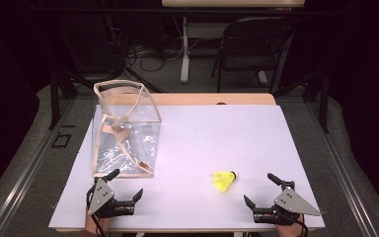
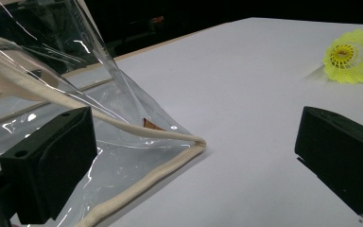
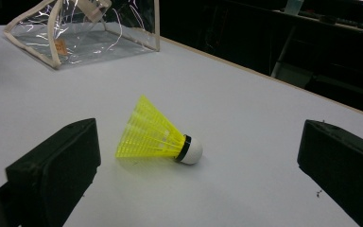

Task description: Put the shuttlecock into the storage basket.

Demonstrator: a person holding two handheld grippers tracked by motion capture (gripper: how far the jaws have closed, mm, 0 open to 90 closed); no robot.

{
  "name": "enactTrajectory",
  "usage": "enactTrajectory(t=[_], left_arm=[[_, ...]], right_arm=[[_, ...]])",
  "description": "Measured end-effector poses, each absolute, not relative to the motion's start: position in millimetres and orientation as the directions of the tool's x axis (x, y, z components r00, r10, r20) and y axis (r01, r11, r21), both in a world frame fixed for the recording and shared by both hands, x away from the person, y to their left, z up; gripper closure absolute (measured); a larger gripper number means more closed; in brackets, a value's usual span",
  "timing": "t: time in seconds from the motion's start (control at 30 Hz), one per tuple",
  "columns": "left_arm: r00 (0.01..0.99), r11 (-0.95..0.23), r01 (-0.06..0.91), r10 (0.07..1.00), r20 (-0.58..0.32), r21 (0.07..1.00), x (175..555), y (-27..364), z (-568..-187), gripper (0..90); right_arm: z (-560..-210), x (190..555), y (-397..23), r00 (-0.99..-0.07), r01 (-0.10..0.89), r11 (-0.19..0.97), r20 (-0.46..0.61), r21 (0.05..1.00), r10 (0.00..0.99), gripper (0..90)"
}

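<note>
Left gripper (image 1: 127, 183) low at the near left of the white table (image 1: 217, 133), jaws spread wide, nothing between them. Right gripper (image 1: 261, 190) low at the near right, jaws likewise wide apart and empty.

Yellow shuttlecock (image 1: 224, 180) lying on its side on the table, between the two grippers but nearer the right one, touching neither. White cork tip with black band toward the right in the high view, skirt toward the left. Seen in the right gripper view (image 3: 158, 137) ahead of the open jaws and just left of centre, cork pointing right. Seen in the left gripper view (image 2: 354, 56) far up at the right, open skirt facing the camera.

Clear plastic bag (image 1: 126, 128) with cream fabric trim standing at the left side of the table, mouth up, walls creased. Near bottom corner (image 2: 196, 142) just ahead of the left gripper, close to its left jaw; contact impossible to tell. Well apart from the shuttlecock.

Dark chair (image 1: 254, 44) and cables on the floor beyond the far edge.
</note>
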State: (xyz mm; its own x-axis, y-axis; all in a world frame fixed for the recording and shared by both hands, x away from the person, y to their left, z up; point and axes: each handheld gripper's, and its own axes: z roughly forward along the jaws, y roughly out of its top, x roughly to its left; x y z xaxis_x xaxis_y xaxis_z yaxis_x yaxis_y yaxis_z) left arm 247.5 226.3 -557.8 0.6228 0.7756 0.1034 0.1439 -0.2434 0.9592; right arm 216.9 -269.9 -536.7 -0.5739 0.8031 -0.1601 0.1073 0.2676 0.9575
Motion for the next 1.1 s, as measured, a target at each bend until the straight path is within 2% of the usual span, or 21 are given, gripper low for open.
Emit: enactTrajectory(t=[0.4, 1.1], left_arm=[[0.648, -0.254, 0.126, 0.753, 0.114, 0.959, 249, 219, -557, 0.0], [0.74, -0.312, 0.073, 0.654, 0.159, 0.947, 261, 180, -555, 0.0]], right_arm=[[-538, 219, -270, -0.58, 0.113, 0.271, -0.158, 0.956, 0.799, 0.0], [-538, 216, -270, -0.58, 0.125, 0.277, -0.157, 0.953, 0.799, 0.0]])
